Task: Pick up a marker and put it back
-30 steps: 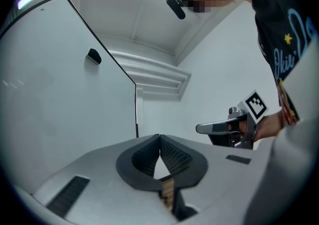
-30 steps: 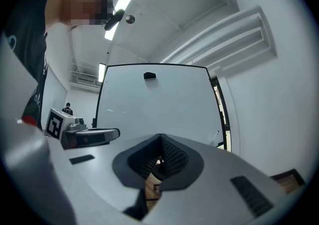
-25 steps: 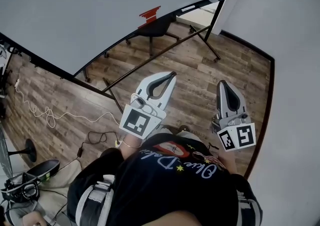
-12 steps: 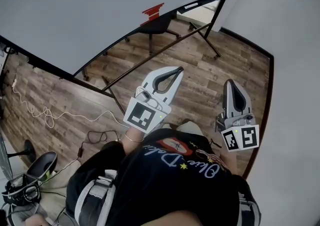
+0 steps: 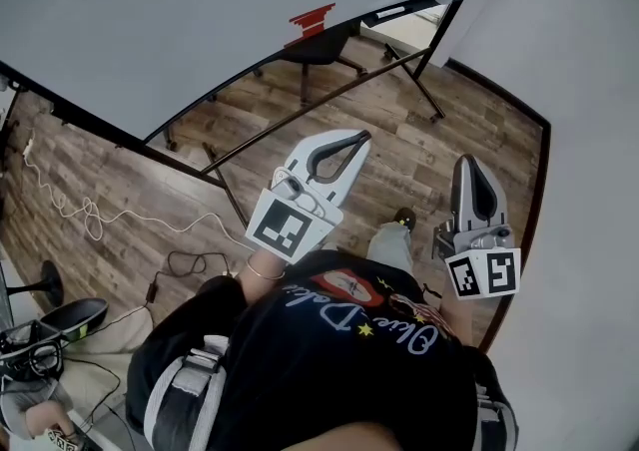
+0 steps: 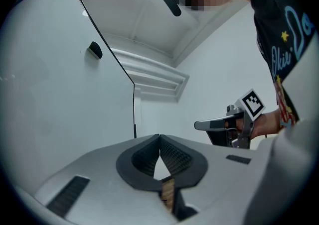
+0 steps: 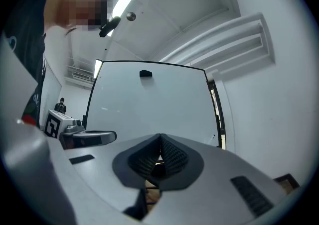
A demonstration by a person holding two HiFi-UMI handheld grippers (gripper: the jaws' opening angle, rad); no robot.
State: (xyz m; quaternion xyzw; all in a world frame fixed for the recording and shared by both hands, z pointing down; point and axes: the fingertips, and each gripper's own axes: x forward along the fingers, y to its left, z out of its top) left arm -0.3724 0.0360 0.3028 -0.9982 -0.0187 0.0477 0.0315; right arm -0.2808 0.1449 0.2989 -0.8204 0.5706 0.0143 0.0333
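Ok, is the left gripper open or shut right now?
Shut. In its own view the left gripper has its tips touching, with nothing held between them.

Pale-blue script runs across the person's black shirt [image 5: 349,339] — two words, the second starting "Do", the rest not surely readable. The cubes on the left gripper [image 5: 361,138] and right gripper [image 5: 469,162] show square black-and-white code patterns — no letters or numbers.

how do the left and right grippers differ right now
The left gripper leans rightward in the head view, its jaw loop showing wide; the right gripper points straight up the picture, its loop looking narrower. The left gripper is nearer the whiteboard stand, the right gripper nearer the wall. Both are shut tip to tip and empty.
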